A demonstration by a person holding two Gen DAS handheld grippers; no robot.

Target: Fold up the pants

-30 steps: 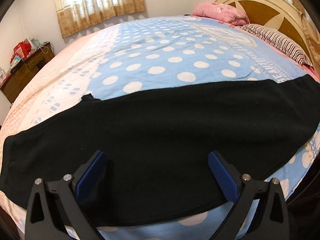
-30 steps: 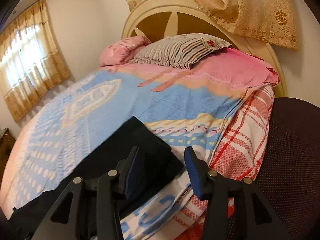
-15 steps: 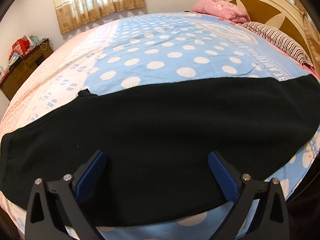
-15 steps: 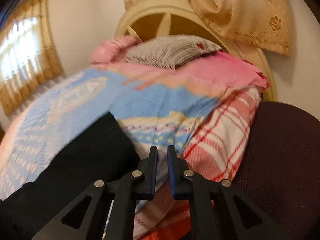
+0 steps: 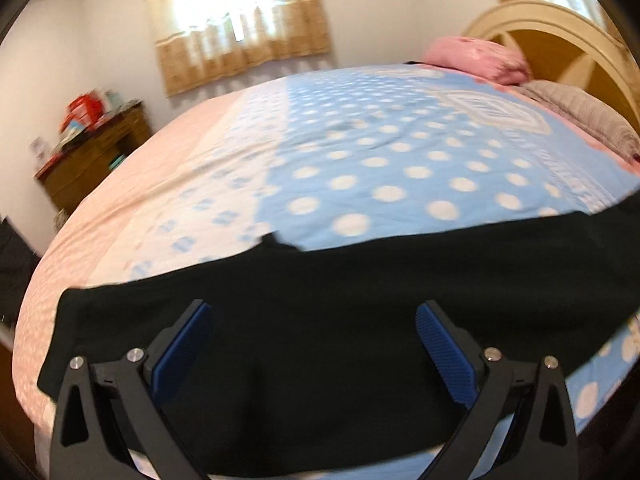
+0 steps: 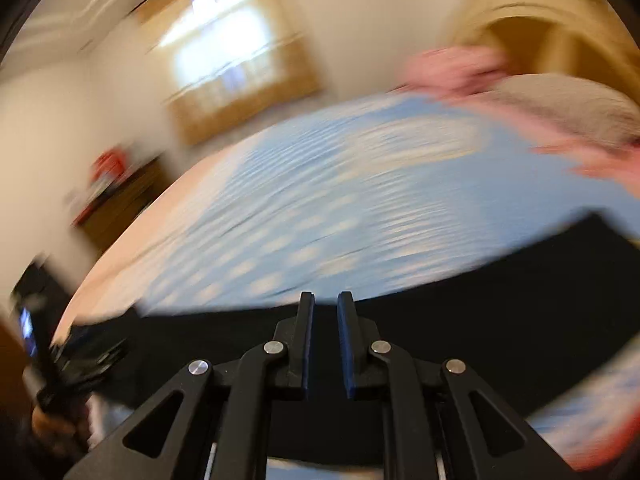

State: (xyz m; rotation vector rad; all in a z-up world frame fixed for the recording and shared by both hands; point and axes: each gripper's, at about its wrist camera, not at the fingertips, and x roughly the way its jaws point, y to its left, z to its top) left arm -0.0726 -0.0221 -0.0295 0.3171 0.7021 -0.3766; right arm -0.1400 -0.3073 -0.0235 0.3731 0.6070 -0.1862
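The left tool [image 5: 312, 344] hangs wide apart above the pants [image 5: 360, 280]; the right tool [image 6: 324, 340], nearly together, seems empty. Each should pinch an end before folding.

Bedspread [image 5: 380, 152] lying open across mid-frame ahead of me; pillows [image 5: 480, 54] and headboard [image 5: 560, 36] blocking upper right, dresser [image 5: 96, 148] left.

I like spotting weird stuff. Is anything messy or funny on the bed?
Only a little: a small flap pokes out from the far edge of the black pants, which otherwise lie flat on the dotted bedspread.
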